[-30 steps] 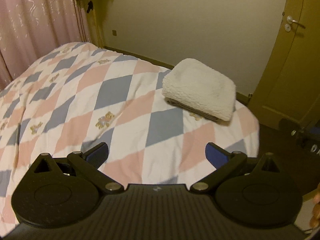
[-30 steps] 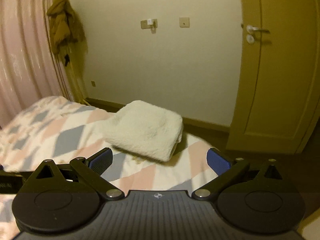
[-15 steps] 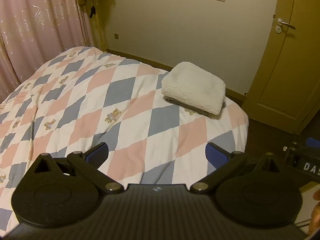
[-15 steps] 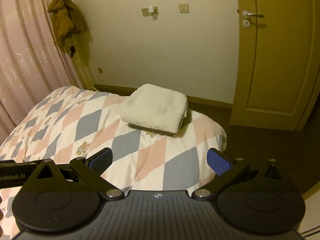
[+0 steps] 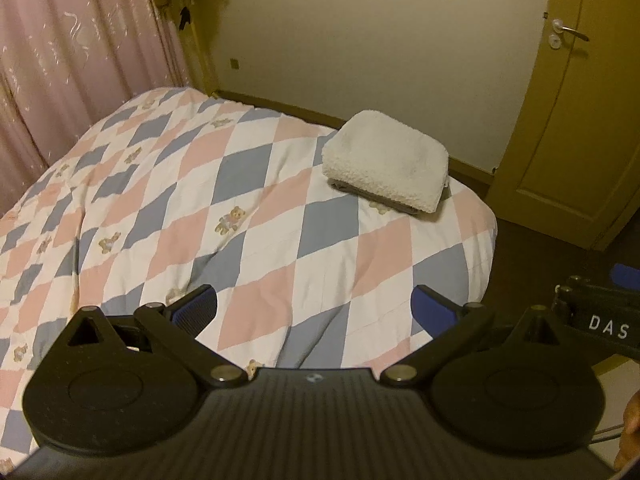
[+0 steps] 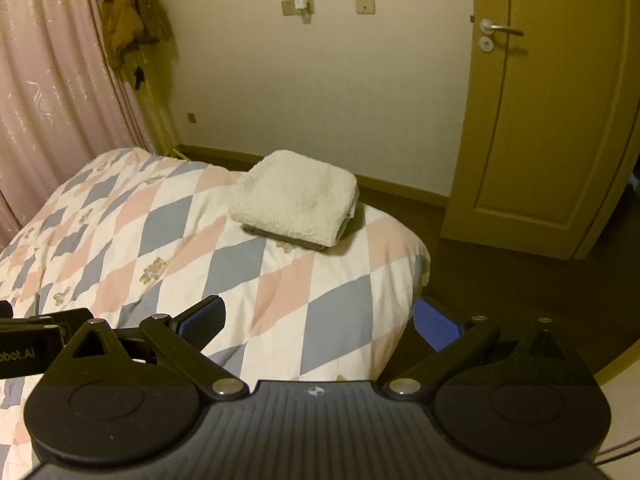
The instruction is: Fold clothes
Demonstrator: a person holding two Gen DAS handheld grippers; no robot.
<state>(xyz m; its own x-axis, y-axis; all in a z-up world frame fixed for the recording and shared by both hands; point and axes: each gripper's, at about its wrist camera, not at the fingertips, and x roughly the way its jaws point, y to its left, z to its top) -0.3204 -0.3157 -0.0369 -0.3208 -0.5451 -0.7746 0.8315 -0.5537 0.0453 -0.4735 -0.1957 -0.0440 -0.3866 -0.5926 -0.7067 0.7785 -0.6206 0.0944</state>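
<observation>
**Both grippers pulling back from a folded bundle**

While the white fleecy garment (image 5: 384, 162) is sitting as a neat, squared-off bundle at the far right corner of the bed (image 5: 248, 216), both tools are drawing away from it — compared with a second ago, the bundle is looking smaller and farther off in each wrist view, and more of the checked quilt is showing in front. A thin grey layer is peeking out under the bundle's near edge. The left gripper (image 5: 314, 310) is hovering over the near part of the quilt with its blue pads spread wide and nothing between them. The right gripper (image 6: 318, 322) is hanging likewise by the bed's near right edge, fingers apart and empty. No other loose clothing is showing on the bed. Judging from this, the garment is already lying as the task wants it, and the retreat is suggesting a finished fold — or a pause before fetching another piece.
</observation>
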